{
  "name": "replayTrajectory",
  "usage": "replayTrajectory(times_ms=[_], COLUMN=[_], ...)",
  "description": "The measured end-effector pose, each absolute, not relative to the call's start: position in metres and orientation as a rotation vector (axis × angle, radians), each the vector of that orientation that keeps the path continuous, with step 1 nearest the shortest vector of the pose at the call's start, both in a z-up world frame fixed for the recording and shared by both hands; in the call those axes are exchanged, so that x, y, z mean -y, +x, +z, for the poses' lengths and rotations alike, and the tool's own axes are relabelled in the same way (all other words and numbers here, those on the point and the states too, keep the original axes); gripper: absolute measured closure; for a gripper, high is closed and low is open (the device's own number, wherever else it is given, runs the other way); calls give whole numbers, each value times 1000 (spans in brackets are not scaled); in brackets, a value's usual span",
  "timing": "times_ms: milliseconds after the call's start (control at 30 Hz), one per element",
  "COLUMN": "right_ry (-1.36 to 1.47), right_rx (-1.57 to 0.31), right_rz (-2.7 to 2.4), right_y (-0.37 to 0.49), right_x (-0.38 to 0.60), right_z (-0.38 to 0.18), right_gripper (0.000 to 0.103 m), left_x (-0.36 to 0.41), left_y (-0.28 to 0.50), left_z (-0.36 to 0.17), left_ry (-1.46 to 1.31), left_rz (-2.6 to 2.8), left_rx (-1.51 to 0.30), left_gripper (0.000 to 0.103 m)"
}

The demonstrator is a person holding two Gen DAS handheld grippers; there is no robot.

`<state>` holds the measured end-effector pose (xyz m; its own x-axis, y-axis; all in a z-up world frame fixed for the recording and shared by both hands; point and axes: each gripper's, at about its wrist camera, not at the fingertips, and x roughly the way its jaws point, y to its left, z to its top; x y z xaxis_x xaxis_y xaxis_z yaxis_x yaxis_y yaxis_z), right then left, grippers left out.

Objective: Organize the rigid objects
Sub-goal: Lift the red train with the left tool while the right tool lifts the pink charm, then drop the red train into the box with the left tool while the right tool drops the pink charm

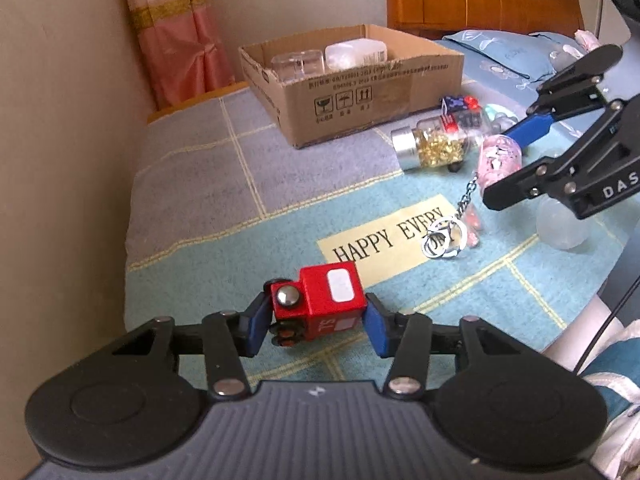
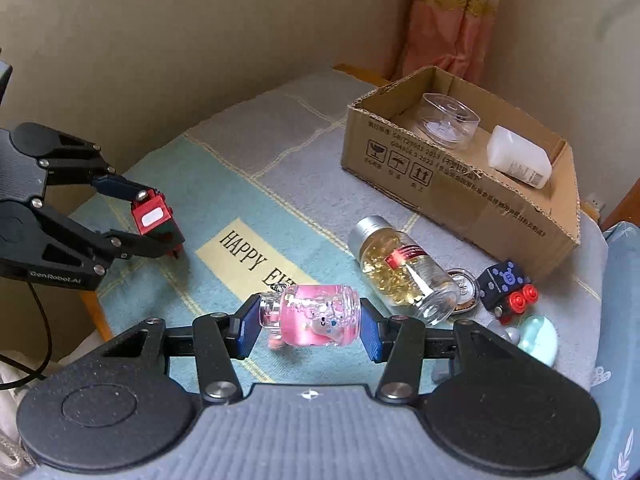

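Observation:
My left gripper [image 1: 316,320] is shut on a red toy train [image 1: 320,300], held just above the bed cover; it also shows in the right wrist view [image 2: 154,216]. My right gripper [image 2: 308,322] is shut on a pink bottle keychain [image 2: 316,316] lying sideways between its pads; in the left wrist view the bottle [image 1: 500,158] hangs with its chain and rings [image 1: 444,236] dangling. A cardboard box [image 2: 452,184] stands at the back, holding a clear round tub [image 2: 450,120] and a white bottle [image 2: 518,158].
On the cover lie a glass jar of gold capsules [image 2: 404,268], a dark blue toy car with red wheels [image 2: 506,284], a small round lid [image 2: 464,286] and a pale green stone [image 2: 538,338]. A wall runs along the left; pillows [image 1: 516,52] and a headboard sit at right.

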<state>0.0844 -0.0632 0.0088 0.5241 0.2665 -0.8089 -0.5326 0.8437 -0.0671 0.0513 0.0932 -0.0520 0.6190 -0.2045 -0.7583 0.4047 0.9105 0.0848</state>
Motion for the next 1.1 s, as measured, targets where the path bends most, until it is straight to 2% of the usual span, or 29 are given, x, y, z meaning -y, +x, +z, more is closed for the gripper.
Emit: replayTrajectory(times_ms=[300,500,1100], right_ry=[-306,-302,-247], right_rx=[-913,-908,-804], right_rz=[508,517,523], right_y=[84,85,118], right_x=[63,62,100], right_z=[4,5,77], right_gripper=[48,48,48], left_x=[-102,-104,-67], left_y=[66,75,126], left_z=[-67,-62,27], left_ry=[136,116,237], left_rz=[-296,-285,-435], left_rx=[-840,-824,-759], left_gripper=[50,56,56])
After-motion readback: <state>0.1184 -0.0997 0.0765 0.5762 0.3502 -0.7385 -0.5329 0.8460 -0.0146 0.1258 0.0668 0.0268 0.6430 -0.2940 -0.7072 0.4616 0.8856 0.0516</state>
